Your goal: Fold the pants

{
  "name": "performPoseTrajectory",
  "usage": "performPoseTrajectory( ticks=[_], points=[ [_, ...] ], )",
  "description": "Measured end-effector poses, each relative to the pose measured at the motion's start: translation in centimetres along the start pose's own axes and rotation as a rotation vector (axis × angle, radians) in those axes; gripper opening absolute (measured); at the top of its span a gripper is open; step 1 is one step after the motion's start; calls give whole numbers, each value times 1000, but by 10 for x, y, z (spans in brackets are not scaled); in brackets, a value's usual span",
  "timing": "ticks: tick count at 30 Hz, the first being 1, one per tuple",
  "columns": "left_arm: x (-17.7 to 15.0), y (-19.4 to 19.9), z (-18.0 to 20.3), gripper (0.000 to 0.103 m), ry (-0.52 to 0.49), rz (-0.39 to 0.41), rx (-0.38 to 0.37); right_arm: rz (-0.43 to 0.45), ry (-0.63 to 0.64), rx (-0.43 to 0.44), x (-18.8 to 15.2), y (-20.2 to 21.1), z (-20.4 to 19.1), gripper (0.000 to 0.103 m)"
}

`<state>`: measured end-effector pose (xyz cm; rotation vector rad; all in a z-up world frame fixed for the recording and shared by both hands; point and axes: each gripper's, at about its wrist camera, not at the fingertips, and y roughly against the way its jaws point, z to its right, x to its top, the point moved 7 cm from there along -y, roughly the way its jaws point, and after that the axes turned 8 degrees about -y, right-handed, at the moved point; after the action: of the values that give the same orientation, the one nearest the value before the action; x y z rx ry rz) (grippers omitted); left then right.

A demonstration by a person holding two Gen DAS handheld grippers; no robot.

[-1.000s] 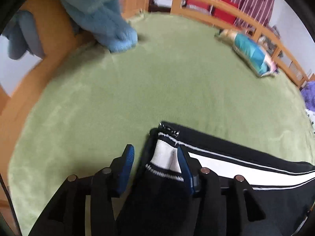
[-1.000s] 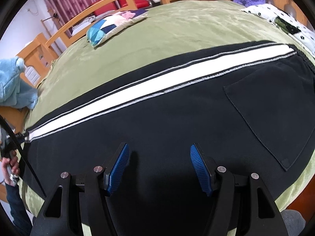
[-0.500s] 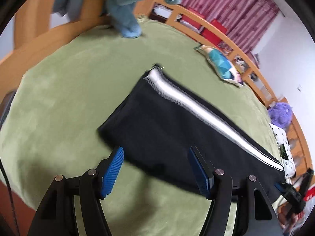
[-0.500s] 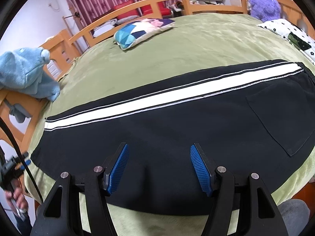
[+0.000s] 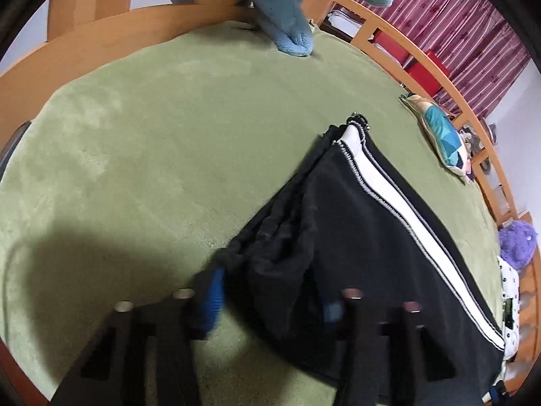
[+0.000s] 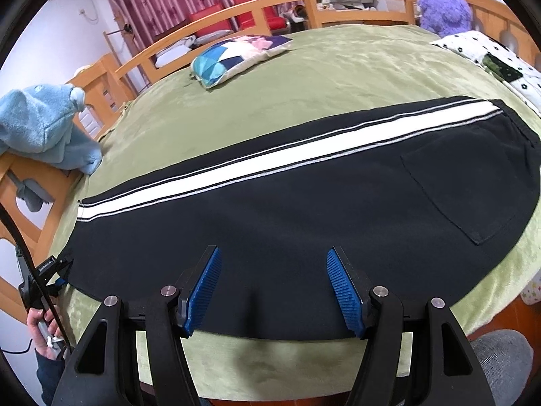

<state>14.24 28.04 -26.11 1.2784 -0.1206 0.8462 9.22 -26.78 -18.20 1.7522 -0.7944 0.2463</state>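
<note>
Black pants (image 6: pixel 287 223) with a white side stripe (image 6: pixel 287 159) lie flat and lengthwise on the green bed cover, legs stacked, back pocket at the right. In the left wrist view the pants (image 5: pixel 365 243) show their leg cuff end, its near corner bunched and rumpled. My left gripper (image 5: pixel 274 301) is open, its jaws on either side of that rumpled near cuff corner; the right pad is half hidden by cloth. My right gripper (image 6: pixel 274 287) is open and empty, over the pants' near edge at mid-length.
Green bed cover (image 5: pixel 152 142) inside a wooden rail (image 6: pixel 338 3). A blue plush blanket (image 6: pixel 44 128) hangs on the rail at the cuff end. A patterned pillow (image 6: pixel 236 54) lies at the far side, a purple plush toy (image 6: pixel 443 3) and a dotted cloth (image 6: pixel 490 57) at the right.
My left gripper let go of the striped cuff, pulled back, then came down low at the near cuff corner, which is now bunched. The right gripper rose slightly and stayed open.
</note>
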Motion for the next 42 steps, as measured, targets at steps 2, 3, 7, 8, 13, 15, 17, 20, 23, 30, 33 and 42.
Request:
performPoseTrajectory(
  ticks=[2,3,7,8,13,15,17,20,23,30,33,42],
  points=[
    [4,12,5,25,-11,22,-18,14,-3,-17,3,3,9,64],
    [8,23,12,24,-41,49,-8,20,-2,-28,5,4,13,64],
    [23,66,58,23,-214,153,102,50,12,-66,14,9,30,64],
    [27,75,73,23,-249,171,127,63,24,-80,16,11,35,64],
    [24,120,182,23,-490,232,124,83,89,-131,30,16,57,64],
    [14,129,226,22,-554,216,74,87,98,-118,37,19,67,64],
    [-3,135,275,22,-611,204,20,98,105,-119,46,22,78,64],
    [-39,128,341,22,-687,177,-28,128,101,-115,58,32,96,64],
    [-80,113,391,21,-737,141,-79,148,73,-104,66,42,117,64],
    [-184,56,441,28,-827,-66,-225,111,1,-95,60,42,160,64],
    [-211,47,428,28,-831,-216,-260,86,-3,-60,55,38,157,64],
    [-154,105,344,65,-783,-3,-190,52,54,104,46,18,74,64]
  ],
)
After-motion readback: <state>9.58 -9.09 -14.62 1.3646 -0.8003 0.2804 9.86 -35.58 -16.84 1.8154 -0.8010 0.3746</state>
